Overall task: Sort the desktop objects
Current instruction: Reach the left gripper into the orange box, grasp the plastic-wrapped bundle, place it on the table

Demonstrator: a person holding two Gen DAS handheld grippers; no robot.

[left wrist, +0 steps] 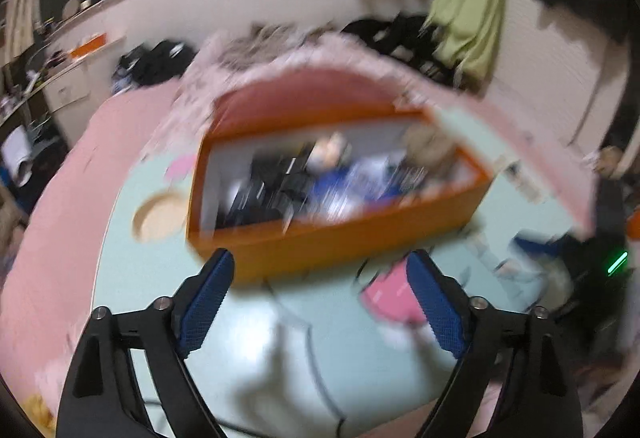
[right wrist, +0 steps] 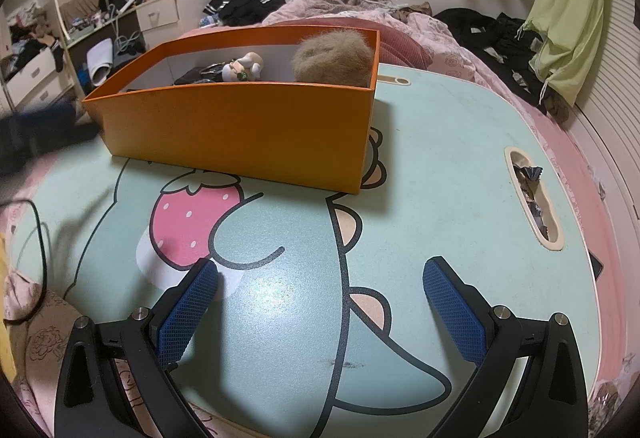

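An orange open box [right wrist: 248,125] stands on the mint-green cartoon-print table [right wrist: 460,141], toward its far side. Inside it sit a fuzzy brown ball [right wrist: 332,57], a small pale figurine [right wrist: 244,67] and some dark items. My right gripper [right wrist: 322,270] hovers open over the bare tabletop in front of the box, holding nothing. The left wrist view is motion-blurred. There my left gripper [left wrist: 320,262] is open and empty, just short of the near wall of the orange box [left wrist: 340,242], whose jumbled dark and blue contents show from above.
A long slot [right wrist: 532,197] in the table's right side holds scraps. A black cable [right wrist: 40,238] loops off the left edge. A round recess [left wrist: 160,217] lies left of the box. Pink bedding and dark clothes [right wrist: 248,3] surround the table.
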